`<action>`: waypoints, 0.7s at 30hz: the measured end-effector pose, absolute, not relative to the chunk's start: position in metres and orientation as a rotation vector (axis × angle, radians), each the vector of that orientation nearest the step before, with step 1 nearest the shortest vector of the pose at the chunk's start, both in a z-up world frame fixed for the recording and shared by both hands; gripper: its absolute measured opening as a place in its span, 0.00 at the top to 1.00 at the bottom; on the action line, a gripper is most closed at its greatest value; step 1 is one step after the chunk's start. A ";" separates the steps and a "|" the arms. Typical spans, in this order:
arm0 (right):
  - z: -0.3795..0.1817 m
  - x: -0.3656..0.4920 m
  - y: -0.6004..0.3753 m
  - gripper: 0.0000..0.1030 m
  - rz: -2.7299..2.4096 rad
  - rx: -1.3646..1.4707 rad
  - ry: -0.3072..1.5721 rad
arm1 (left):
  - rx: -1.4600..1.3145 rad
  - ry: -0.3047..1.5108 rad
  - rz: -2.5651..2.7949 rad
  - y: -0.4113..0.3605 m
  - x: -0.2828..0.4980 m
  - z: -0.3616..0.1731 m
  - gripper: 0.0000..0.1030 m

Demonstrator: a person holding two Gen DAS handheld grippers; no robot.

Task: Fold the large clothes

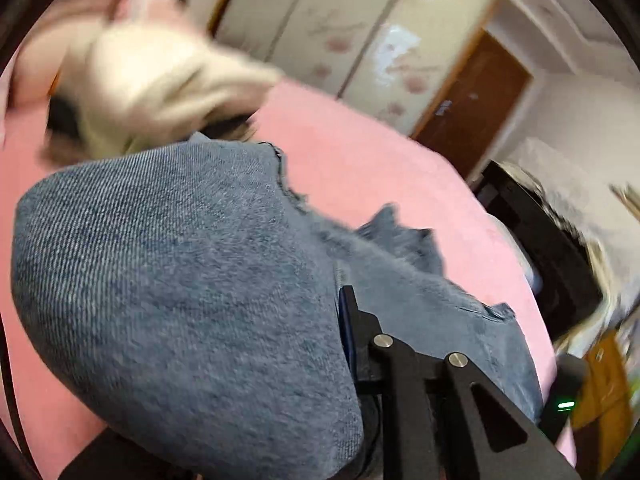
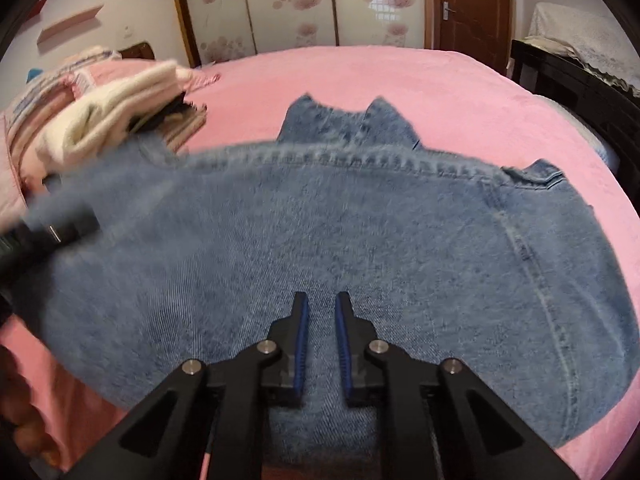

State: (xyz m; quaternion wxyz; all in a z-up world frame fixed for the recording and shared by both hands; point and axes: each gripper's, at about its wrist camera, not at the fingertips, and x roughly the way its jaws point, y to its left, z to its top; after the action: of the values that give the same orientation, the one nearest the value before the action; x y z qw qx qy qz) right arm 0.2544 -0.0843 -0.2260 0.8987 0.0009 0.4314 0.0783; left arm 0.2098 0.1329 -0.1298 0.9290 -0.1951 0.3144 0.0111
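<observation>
A blue denim jacket [image 2: 360, 232] lies back-up on the pink bed [image 2: 400, 80], collar at the far side. My right gripper [image 2: 321, 304] hovers over its near middle, open, with nothing between its fingers. My left gripper [image 1: 340, 300] holds a fold of the jacket [image 1: 180, 260], which drapes over and hides its left finger; its right finger [image 1: 350, 320] shows. In the right wrist view the left gripper [image 2: 48, 232] is a blurred dark shape at the jacket's left edge.
A stack of folded cream and pink clothes [image 2: 100, 112] sits at the bed's far left, blurred in the left wrist view [image 1: 152, 88]. A dark cabinet [image 2: 580, 84] stands right of the bed. Wardrobe doors [image 2: 288, 4] and a brown door [image 2: 472, 4] are behind.
</observation>
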 end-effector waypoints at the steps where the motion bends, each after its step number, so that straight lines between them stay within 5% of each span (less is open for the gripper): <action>1: -0.229 0.255 -0.086 0.87 0.172 0.010 0.894 | -0.349 0.622 0.004 0.118 0.210 -0.120 0.87; 12: -0.236 0.247 -0.158 0.94 0.315 0.451 0.890 | -0.032 0.550 -0.242 -0.027 0.233 -0.069 0.88; 21: -0.217 0.172 -0.277 0.94 0.043 0.489 0.863 | 0.140 0.675 -0.369 -0.138 0.248 -0.124 0.87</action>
State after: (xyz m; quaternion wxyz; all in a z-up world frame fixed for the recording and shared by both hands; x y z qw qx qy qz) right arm 0.1721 -0.2772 -0.2173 0.8793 0.2346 0.4141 0.0207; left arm 0.2475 -0.1377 -0.1240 0.9245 0.0684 0.3290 -0.1797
